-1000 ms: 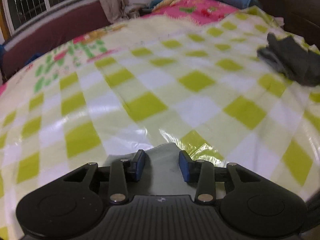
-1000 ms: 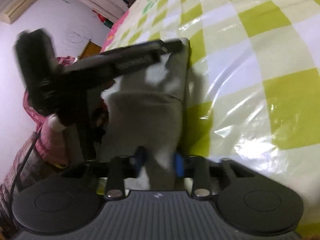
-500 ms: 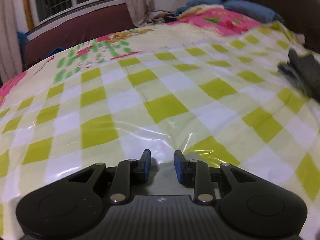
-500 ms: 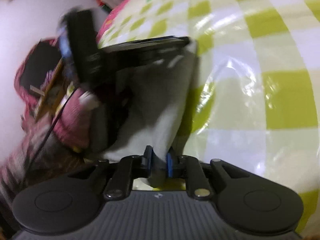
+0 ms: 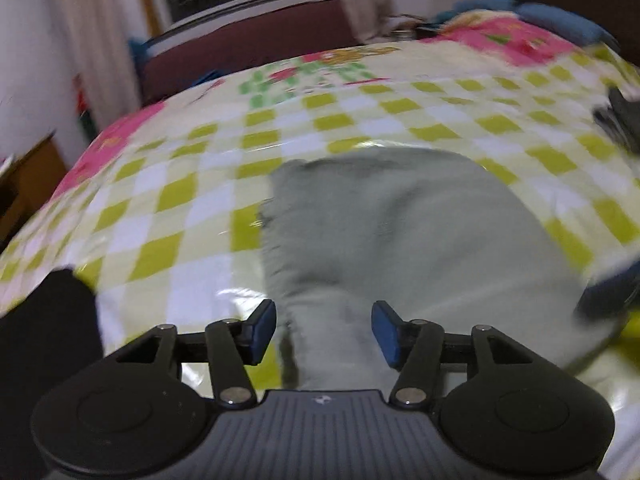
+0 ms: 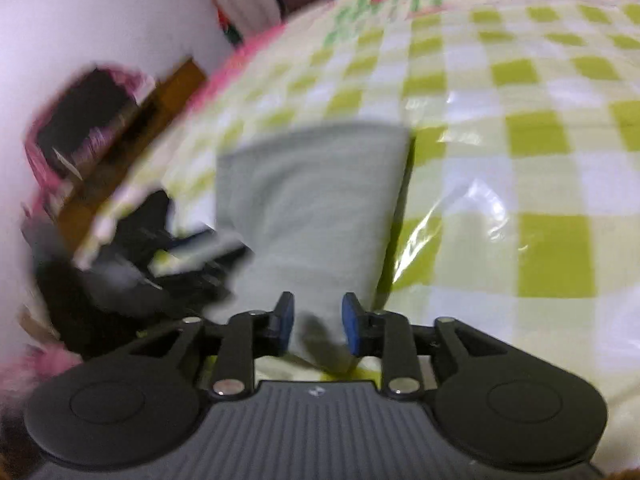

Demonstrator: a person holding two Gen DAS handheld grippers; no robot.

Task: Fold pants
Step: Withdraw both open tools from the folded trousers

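Grey pants [image 5: 404, 232] lie folded flat on the green-and-white checked bed cover [image 5: 192, 200]. My left gripper [image 5: 324, 330] is open, its blue pads standing apart over the near edge of the cloth. In the right wrist view the same pants [image 6: 308, 200] show as a folded grey rectangle. My right gripper [image 6: 316, 322] is open, its pads a little apart on either side of the cloth's near corner. The left gripper shows blurred at the left of the right wrist view [image 6: 176, 256].
A dark grey garment [image 5: 620, 120] lies at the right edge of the bed. Pink bedding and blue pillows [image 5: 560, 24] are at the far end. A dark red wall under a window [image 5: 248, 52] is beyond. The bed's left edge and a wooden cabinet [image 6: 120, 140] are to the left.
Both grippers have opened and let go of the grey pants. The pants now lie folded forward on the bed. Both views have pulled back and up.
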